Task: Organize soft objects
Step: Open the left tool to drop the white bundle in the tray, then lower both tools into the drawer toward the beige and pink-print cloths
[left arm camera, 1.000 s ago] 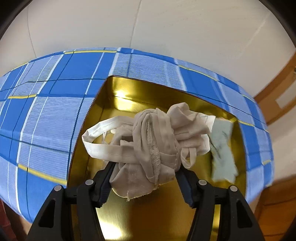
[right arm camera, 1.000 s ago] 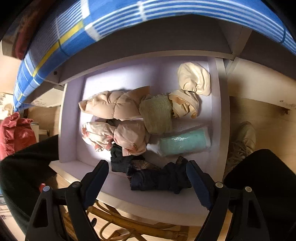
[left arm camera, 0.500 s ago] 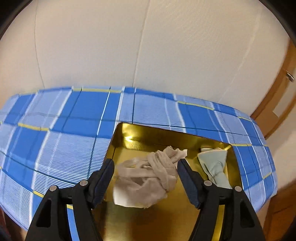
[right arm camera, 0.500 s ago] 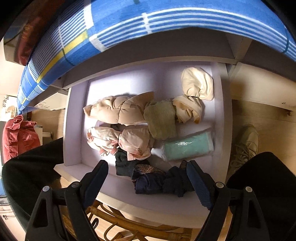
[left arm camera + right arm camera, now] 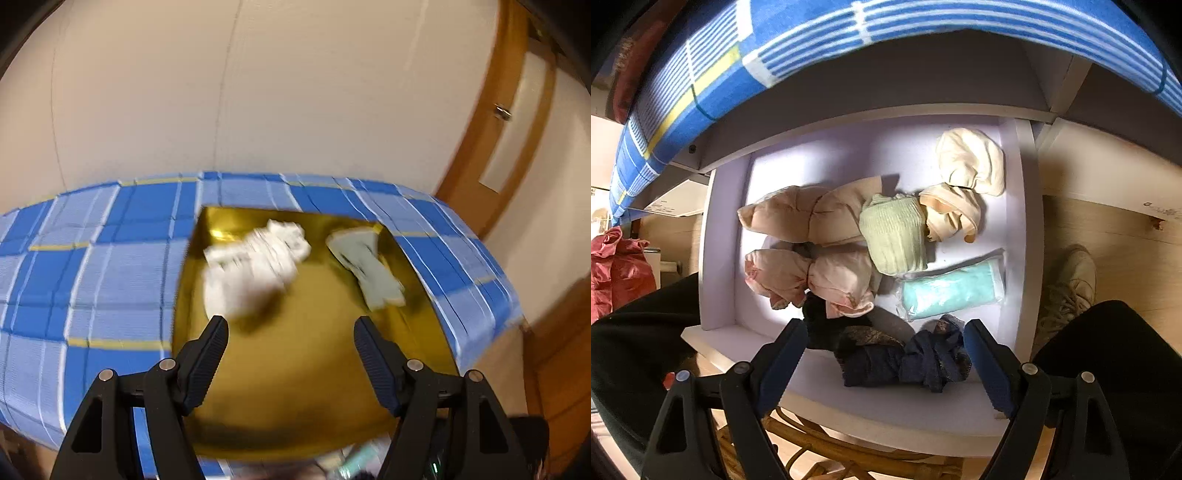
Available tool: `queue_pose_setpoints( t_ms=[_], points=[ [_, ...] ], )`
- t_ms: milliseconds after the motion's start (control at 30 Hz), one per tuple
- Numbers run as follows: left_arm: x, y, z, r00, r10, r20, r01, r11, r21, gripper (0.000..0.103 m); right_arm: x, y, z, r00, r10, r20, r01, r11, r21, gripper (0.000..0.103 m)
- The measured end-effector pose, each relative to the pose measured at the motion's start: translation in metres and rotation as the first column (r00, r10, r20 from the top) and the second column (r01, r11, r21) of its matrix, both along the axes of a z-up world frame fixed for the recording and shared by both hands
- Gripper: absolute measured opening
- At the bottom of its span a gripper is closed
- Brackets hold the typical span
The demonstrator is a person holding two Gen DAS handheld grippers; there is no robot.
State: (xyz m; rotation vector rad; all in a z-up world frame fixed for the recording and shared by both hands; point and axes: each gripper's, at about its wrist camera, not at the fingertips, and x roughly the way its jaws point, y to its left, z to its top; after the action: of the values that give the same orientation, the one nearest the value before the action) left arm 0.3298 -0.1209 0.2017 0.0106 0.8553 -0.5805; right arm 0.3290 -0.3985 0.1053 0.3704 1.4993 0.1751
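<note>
Now my left gripper (image 5: 291,328) hangs released above the gold tray (image 5: 317,369); the white garment bundle (image 5: 255,269) lies mid-frame, long axis slanting lower-left to upper-right. My right gripper (image 5: 885,334) gapes over the drawer (image 5: 1019,229).

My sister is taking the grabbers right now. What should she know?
Left gripper: open, holding nothing, above the gold tray.
Right gripper: open, empty, over the open drawer.
Done: a whitish bundle and a pale green cloth lie in the tray, apart from each other.
Left: the drawer holds more soft things, such as peach bundles, a green roll, a mint packet and a dark bundle between the right gripper's fingers, likely next.
</note>
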Motion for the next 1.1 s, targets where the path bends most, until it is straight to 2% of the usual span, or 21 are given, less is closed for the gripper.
queue_pose_setpoints(
  t_ms=[167, 267, 400, 500, 533, 600, 633, 733, 767, 833, 967, 1033, 1100],
  points=[
    [-0.045, 0.009, -0.018, 0.996, -0.082, -0.041, 0.079, 0.996, -0.049, 0.071, 0.000, -0.002, -0.006, 1.000, -0.003, -0.016, 0.002, 1.000, -0.026, 0.087],
    [-0.069, 0.015, -0.041, 0.990, -0.107, -0.089, 0.102, 0.993, -0.062, 0.072, 0.000, -0.001, -0.009, 1.000, 0.002, -0.023, -0.003, 0.999, -0.042, 0.087],
    [-0.094, 0.023, -0.093, 0.960, -0.132, -0.248, 0.117, 0.990, -0.077, 0.072, -0.001, 0.000, -0.012, 0.999, 0.011, -0.031, -0.013, 0.998, -0.055, 0.087],
    [-0.105, 0.027, -0.151, 0.901, -0.097, -0.424, 0.085, 0.995, -0.046, 0.072, -0.002, 0.002, -0.016, 0.999, 0.015, -0.044, -0.018, 0.998, -0.055, 0.087],
    [-0.107, 0.030, -0.175, 0.872, -0.054, -0.487, 0.052, 0.998, -0.018, 0.072, -0.003, 0.002, -0.017, 0.999, 0.017, -0.048, -0.020, 0.998, -0.058, 0.087],
    [-0.109, 0.036, -0.205, 0.826, 0.012, -0.563, -0.013, 1.000, 0.002, 0.072, -0.003, 0.004, -0.019, 0.998, 0.024, -0.054, -0.028, 0.997, -0.074, 0.087],
    [-0.109, 0.041, -0.222, 0.791, 0.060, -0.609, -0.067, 0.998, 0.011, 0.072, -0.003, 0.004, -0.020, 0.998, 0.026, -0.056, -0.030, 0.996, -0.080, 0.087],
    [-0.110, 0.054, -0.266, 0.661, 0.172, -0.731, -0.234, 0.972, 0.017, 0.072, -0.003, 0.002, -0.023, 0.998, 0.018, -0.065, -0.024, 0.995, -0.093, 0.087],
    [-0.110, 0.057, -0.277, 0.624, 0.201, -0.755, -0.285, 0.958, 0.019, 0.072, -0.003, 0.001, -0.024, 0.998, 0.013, -0.068, -0.020, 0.995, -0.095, 0.087],
    [-0.111, 0.055, -0.294, 0.567, 0.219, -0.794, -0.346, 0.938, 0.012, 0.072, -0.003, 0.000, -0.025, 0.997, 0.008, -0.071, -0.015, 0.995, -0.097, 0.087],
    [-0.107, 0.038, -0.312, 0.522, 0.213, -0.826, -0.383, 0.924, -0.005, 0.073, -0.001, 0.001, -0.024, 0.998, 0.017, -0.063, -0.022, 0.996, -0.085, 0.087],
    [-0.099, 0.034, -0.318, 0.521, 0.231, -0.822, -0.400, 0.917, 0.005, 0.073, -0.001, 0.003, -0.023, 0.998, 0.024, -0.059, -0.029, 0.996, -0.086, 0.087],
    [-0.094, 0.038, -0.321, 0.533, 0.279, -0.799, -0.397, 0.916, 0.055, 0.070, -0.001, 0.005, -0.023, 0.998, 0.032, -0.056, -0.037, 0.995, -0.089, 0.087]
  ],
)
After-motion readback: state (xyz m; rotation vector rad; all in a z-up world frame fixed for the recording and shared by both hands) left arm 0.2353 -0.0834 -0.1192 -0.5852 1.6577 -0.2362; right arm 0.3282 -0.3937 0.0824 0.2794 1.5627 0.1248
